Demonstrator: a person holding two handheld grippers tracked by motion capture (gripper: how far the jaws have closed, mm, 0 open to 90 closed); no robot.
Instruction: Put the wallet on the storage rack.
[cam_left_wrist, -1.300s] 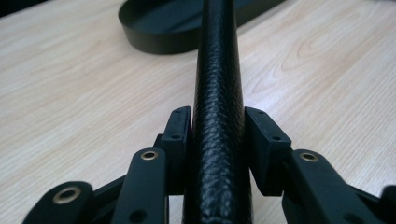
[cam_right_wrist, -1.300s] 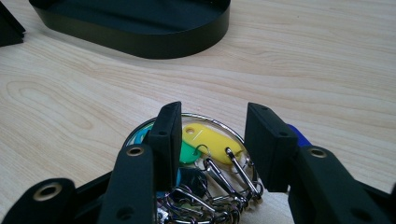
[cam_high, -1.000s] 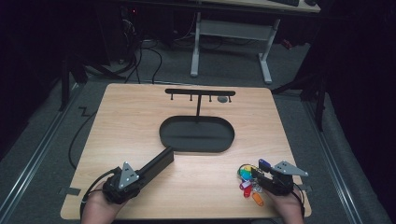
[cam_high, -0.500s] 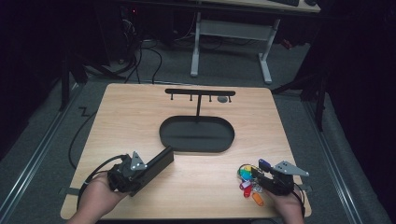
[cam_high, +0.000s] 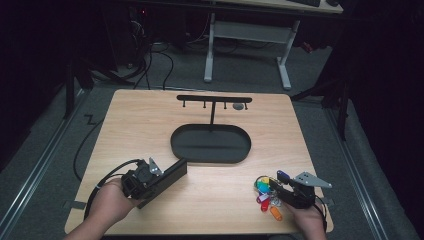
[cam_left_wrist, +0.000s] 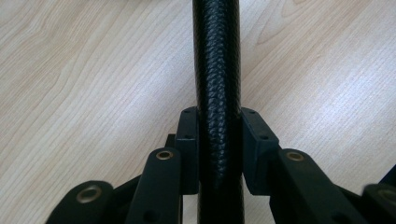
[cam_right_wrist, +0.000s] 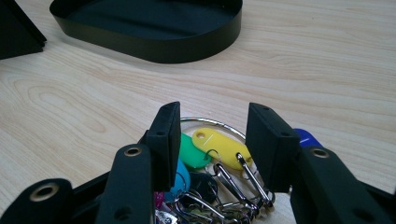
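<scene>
The left gripper (cam_high: 167, 175) is at the near left of the wooden table (cam_high: 150, 120). Its jaws have just been closing, and now they squeeze a flat black case (cam_left_wrist: 217, 93) from both sides. The case has a bumpy, leather-like skin and sticks out past the jaws, up off the table, pointing toward the black oval tray (cam_high: 210, 143) in the middle. The right gripper (cam_high: 280, 189) is at the near right. Its jaws stand apart over a bunch of key tags (cam_right_wrist: 210, 158) on a metal ring, which lies on the table. One tag is yellow, one green, one blue. The pads do not press on the bunch. Behind the tray stands a black rack (cam_high: 214, 99) with small hooks, at the far side of the table.
</scene>
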